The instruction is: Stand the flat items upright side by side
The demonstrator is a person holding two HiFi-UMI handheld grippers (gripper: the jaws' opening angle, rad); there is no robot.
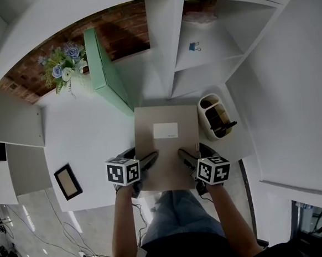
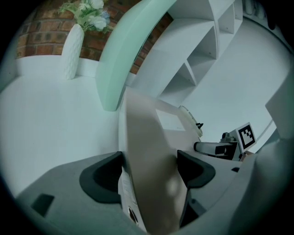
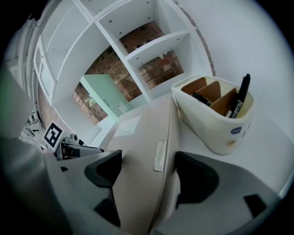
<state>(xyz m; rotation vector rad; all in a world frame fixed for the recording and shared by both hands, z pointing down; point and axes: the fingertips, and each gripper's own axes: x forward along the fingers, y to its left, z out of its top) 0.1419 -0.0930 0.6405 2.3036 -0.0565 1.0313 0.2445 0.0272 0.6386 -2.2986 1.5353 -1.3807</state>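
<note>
Grip on both sides is what I read from here. The left gripper [image 2: 149, 163] has its jaws closed onto the near left edge of the beige file [image 1: 167, 152], with a dark pad against each face and the file filling the gap between them. The right gripper [image 3: 149, 165] does the same at the near right edge: its jaws stand wide, yet the thick file sits tight between the pads. Neither tool is empty.

In the head view the beige file lies cover-up in front of me over the white desk [image 1: 89, 131]. Its white label [image 1: 165, 130] faces the camera and its far edge is near the foot of the white shelf unit [image 1: 168, 47]. Whether that far edge rests on the desk I cannot tell, but the file is not upright.

Behind it and to the left the green file [image 1: 103, 68] stands on edge beside the shelf unit, its near end close by the beige file's far left corner. Left of the green file is a white vase [image 2: 72, 50] of flowers against the brick wall. A cream pen pot [image 3: 216, 114] holding dark markers [image 3: 240, 101] sits just beside the beige file's right edge. A small dark-framed panel [image 1: 68, 182] lies flat on the desk, well to the left of my left gripper, and a blue binder clip [image 1: 194, 46] sits in a shelf compartment — alone there.
</note>
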